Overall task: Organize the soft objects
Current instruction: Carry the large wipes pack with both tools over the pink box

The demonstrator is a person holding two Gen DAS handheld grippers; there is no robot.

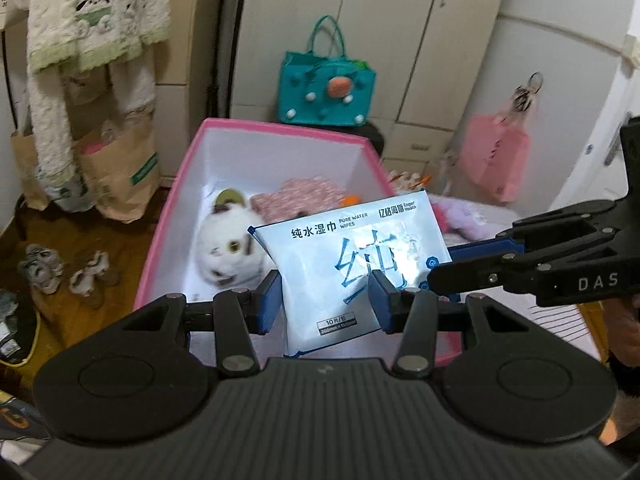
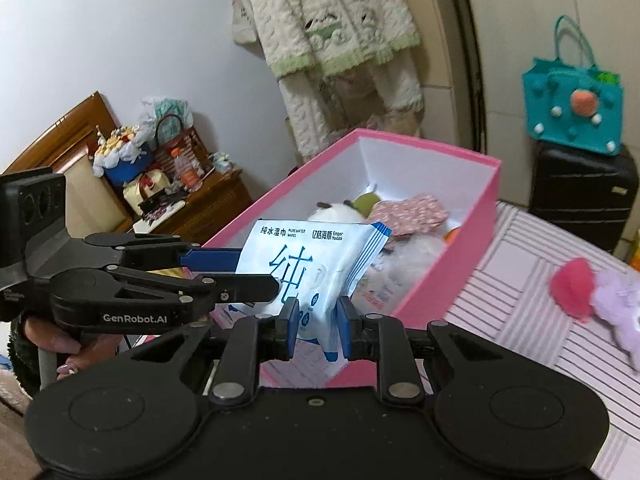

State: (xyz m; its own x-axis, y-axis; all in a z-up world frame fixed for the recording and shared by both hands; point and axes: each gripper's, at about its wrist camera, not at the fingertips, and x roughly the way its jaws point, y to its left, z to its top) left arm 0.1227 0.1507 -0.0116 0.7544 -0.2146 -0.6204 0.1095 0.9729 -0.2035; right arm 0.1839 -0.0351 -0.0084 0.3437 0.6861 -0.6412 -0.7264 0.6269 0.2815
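Both my wrist cams close on the pink box (image 1: 256, 128), facing 12 o'clock.
Shared: wipes pack (image 1: 352, 256), teal bag (image 2: 572, 108); each sees the other gripper.

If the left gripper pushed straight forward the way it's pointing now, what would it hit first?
Probably the white plush toy lying in the pink box. The left gripper already has the wipes pack between its fingers, and the toy lies just beyond, though depth is hard to judge.
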